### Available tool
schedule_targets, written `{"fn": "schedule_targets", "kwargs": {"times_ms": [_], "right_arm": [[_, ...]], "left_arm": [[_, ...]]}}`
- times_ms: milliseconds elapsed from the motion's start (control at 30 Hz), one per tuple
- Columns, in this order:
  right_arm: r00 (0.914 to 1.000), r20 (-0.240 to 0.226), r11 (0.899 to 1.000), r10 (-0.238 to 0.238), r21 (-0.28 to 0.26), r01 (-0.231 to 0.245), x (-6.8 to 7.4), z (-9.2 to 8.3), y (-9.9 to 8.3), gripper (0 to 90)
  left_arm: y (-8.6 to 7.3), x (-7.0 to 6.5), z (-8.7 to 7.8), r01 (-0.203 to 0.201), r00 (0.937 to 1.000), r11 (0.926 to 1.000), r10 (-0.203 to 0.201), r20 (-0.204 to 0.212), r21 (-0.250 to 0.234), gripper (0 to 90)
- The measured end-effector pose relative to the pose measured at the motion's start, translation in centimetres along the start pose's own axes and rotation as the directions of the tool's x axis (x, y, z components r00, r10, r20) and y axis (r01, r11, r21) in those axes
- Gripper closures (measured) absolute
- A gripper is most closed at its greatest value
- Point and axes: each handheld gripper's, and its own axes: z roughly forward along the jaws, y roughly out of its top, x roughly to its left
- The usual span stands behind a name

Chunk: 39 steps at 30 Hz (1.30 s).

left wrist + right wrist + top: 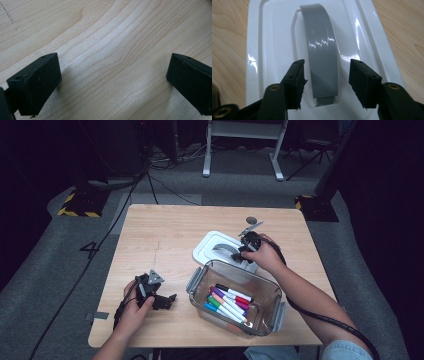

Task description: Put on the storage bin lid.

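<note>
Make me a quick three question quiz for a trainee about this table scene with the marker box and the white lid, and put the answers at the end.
1. True or false: the right gripper has its jaws on either side of the grey handle of the white lid.
2. What lies inside the clear container?
A. coloured markers
B. spoons
C. batteries
3. Fill in: the left gripper is open over bare ____.

Key:
1. True. The jaws flank the handle with a gap on each side, not yet pressing it.
2. A. The markers lie side by side on the bottom.
3. Table, with nothing between its jaws.
</note>
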Motion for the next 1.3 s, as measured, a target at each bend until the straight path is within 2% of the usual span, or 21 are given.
{"fn": "schedule_targets", "kwargs": {"times_ms": [67,133,167,200,267,333,467,700,767,833,867,933,967,1033,1100,1133,1167,1200,1300], "right_arm": [[1.0000,0.003,1.000,-0.005,0.002,0.005,-0.1,0.2,-0.1,51.2],[0.9997,-0.014,1.000,-0.020,0.002,0.020,-0.2,0.4,-0.2,63.0],[0.9997,-0.014,1.000,-0.020,0.002,0.020,-0.2,0.4,-0.2,63.0],[0.9992,-0.017,0.999,-0.036,0.006,0.036,0.1,0.2,-0.1,67.0],[0.9986,-0.006,0.999,-0.053,0.006,0.053,0.3,-0.1,0.0,67.2],[0.9988,-0.007,0.999,-0.049,0.003,0.049,0.4,-0.3,0.1,67.3],[0.9977,0.006,0.997,-0.068,-0.019,0.068,0.6,-1.6,0.4,67.4],[0.9975,0.027,0.995,-0.066,-0.074,0.068,1.1,-5.5,0.6,67.5],[0.9974,0.029,0.994,-0.066,-0.083,0.068,1.2,-6.1,0.6,67.5],[0.9977,0.038,0.992,-0.057,-0.112,0.061,1.5,-7.7,0.7,67.5],[0.9977,0.038,0.992,-0.057,-0.112,0.061,1.5,-7.7,0.7,67.5],[0.9978,0.039,0.989,-0.054,-0.134,0.059,1.8,-9.0,0.8,67.5],[0.9979,0.040,0.985,-0.052,-0.160,0.058,2.1,-10.2,0.9,67.4],[0.9974,0.042,0.983,-0.058,-0.170,0.065,2.3,-10.8,1.0,67.4],[0.9922,0.088,0.977,-0.088,-0.188,0.104,2.9,-12.5,1.2,67.4],[0.9922,0.088,0.977,-0.088,-0.188,0.104,2.9,-12.5,1.2,67.4],[0.9910,0.098,0.973,-0.091,-0.203,0.110,3.0,-13.5,1.3,67.5],[0.9910,0.098,0.973,-0.091,-0.203,0.110,3.0,-13.5,1.3,67.5],[0.9899,0.108,0.967,-0.092,-0.226,0.115,3.0,-15.3,1.5,67.5]], "left_arm": [[0.0,0.0,0.0,-0.003,1.0000,1.0000,0.003,-0.002,0.001,0.1],[0.0,0.0,0.0,-0.004,1.0000,1.0000,0.004,-0.003,0.000,0.1],[0.0,0.0,0.0,-0.004,1.0000,1.0000,0.004,-0.003,0.000,0.1],[0.0,0.0,0.0,-0.003,1.0000,1.0000,0.003,-0.001,0.001,0.1],[0.0,0.0,0.0,-0.002,1.0000,1.0000,0.002,0.000,0.000,0.1],[0.0,0.0,0.0,-0.002,1.0000,1.0000,0.002,-0.001,0.001,0.1],[0.0,0.0,0.0,-0.003,1.0000,1.0000,0.003,0.000,0.003,0.1],[0.0,0.0,0.0,-0.004,1.0000,1.0000,0.004,-0.001,0.002,0.1],[0.0,0.0,0.0,-0.004,1.0000,1.0000,0.004,-0.001,0.003,0.1],[0.0,0.0,0.0,-0.004,1.0000,1.0000,0.004,-0.002,0.002,0.1],[0.0,0.0,0.0,-0.004,1.0000,1.0000,0.004,-0.002,0.002,0.1],[0.0,0.0,0.0,-0.004,1.0000,1.0000,0.004,-0.002,0.002,0.1],[0.0,0.0,0.0,-0.002,1.0000,1.0000,0.002,0.000,0.002,0.1],[0.0,0.0,0.0,-0.002,1.0000,1.0000,0.002,0.000,0.002,0.1],[0.0,0.0,0.0,-0.003,1.0000,1.0000,0.003,-0.001,0.002,0.1],[0.0,0.0,0.0,-0.004,1.0000,1.0000,0.004,-0.002,0.002,0.1],[0.0,0.0,0.0,-0.003,1.0000,1.0000,0.003,-0.001,0.003,0.1],[0.0,0.0,0.0,-0.003,1.0000,1.0000,0.003,-0.001,0.003,0.1],[0.0,0.0,0.0,-0.002,1.0000,1.0000,0.002,0.000,0.003,0.1]]}}
